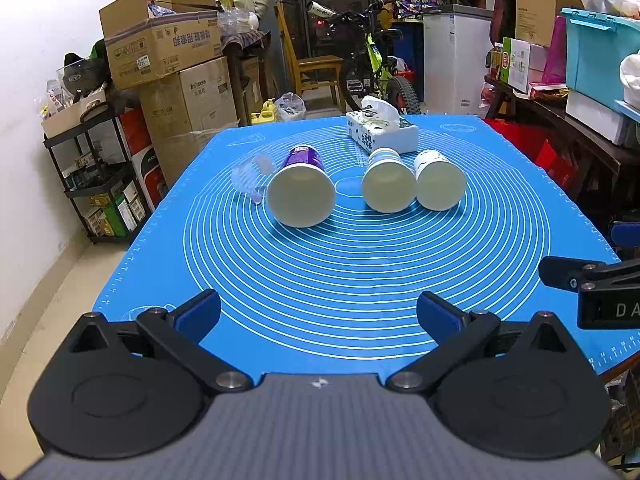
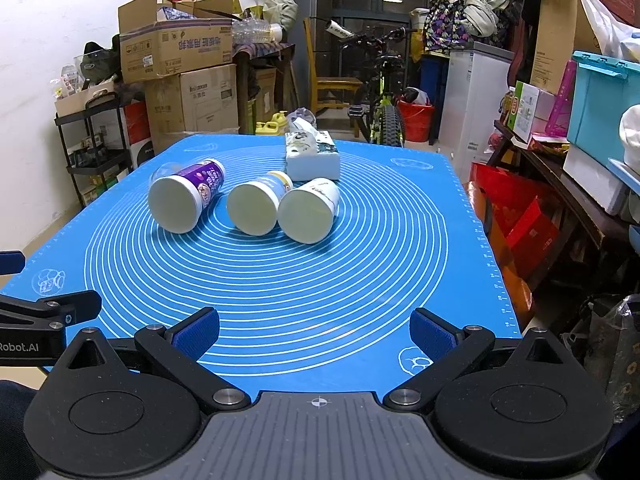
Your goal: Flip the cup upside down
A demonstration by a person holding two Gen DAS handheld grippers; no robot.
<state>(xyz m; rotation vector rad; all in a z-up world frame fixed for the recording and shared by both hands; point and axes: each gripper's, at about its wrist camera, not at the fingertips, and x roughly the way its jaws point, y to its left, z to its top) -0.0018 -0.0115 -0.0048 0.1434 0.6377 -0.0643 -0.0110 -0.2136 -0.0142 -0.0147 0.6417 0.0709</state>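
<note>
I see three cups on their sides mid-mat, mouths facing me. My left claw [image 1: 319, 314] and right claw [image 2: 315, 330] are spread, empty, at the near edge. The purple cup [image 1: 301, 192] is probably nearer my left.

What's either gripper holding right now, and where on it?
Nothing. Left gripper and right gripper are both open and empty; the three cups lie untouched on the mat.

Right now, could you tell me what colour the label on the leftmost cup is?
Purple with white print; the leftmost cup shows it best in the right wrist view.
</note>
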